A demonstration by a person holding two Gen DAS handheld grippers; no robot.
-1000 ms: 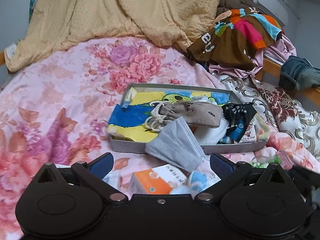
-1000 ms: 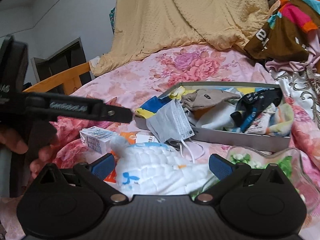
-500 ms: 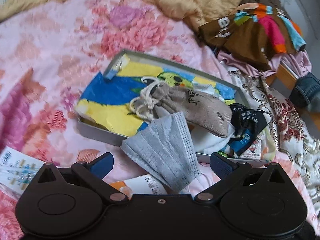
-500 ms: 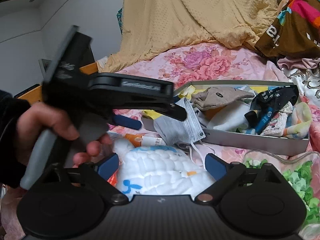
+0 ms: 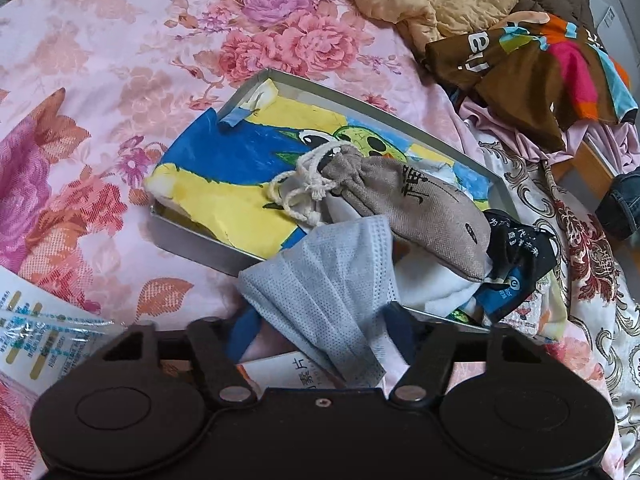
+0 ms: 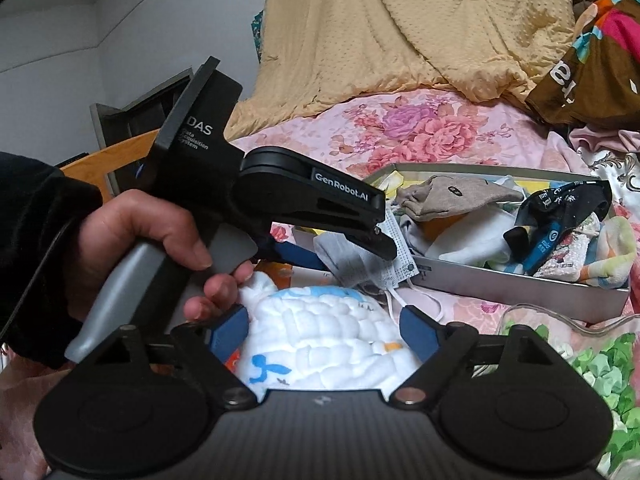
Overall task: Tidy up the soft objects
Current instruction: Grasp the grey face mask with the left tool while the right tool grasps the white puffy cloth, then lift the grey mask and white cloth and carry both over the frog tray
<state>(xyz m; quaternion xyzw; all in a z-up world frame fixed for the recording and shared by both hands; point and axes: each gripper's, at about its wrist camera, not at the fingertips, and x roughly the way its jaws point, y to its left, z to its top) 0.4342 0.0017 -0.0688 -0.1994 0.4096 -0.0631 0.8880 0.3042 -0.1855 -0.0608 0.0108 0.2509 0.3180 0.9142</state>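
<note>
A grey metal tray (image 5: 192, 232) lies on the floral bedspread and holds a blue-yellow cartoon cloth (image 5: 240, 168), a beige drawstring pouch (image 5: 420, 208) and a black printed cloth (image 5: 516, 264). A grey face mask (image 5: 324, 280) hangs over the tray's near rim. My left gripper (image 5: 320, 324) has its jaws narrowed around the mask's lower part; it also shows in the right wrist view (image 6: 360, 256), pinching the mask (image 6: 360, 264). My right gripper (image 6: 320, 328) has its jaws closed on a white quilted cloth (image 6: 320, 336).
A tan blanket (image 6: 400, 32) and a brown multicoloured garment (image 5: 540, 64) lie at the back of the bed. Paper cartons (image 5: 36, 328) lie at the left near my left gripper. A clear bowl with green pieces (image 6: 580, 360) sits at the right.
My left gripper moved forward to the mask and its jaws closed in on it. My right gripper's jaws narrowed onto the white quilted cloth.
</note>
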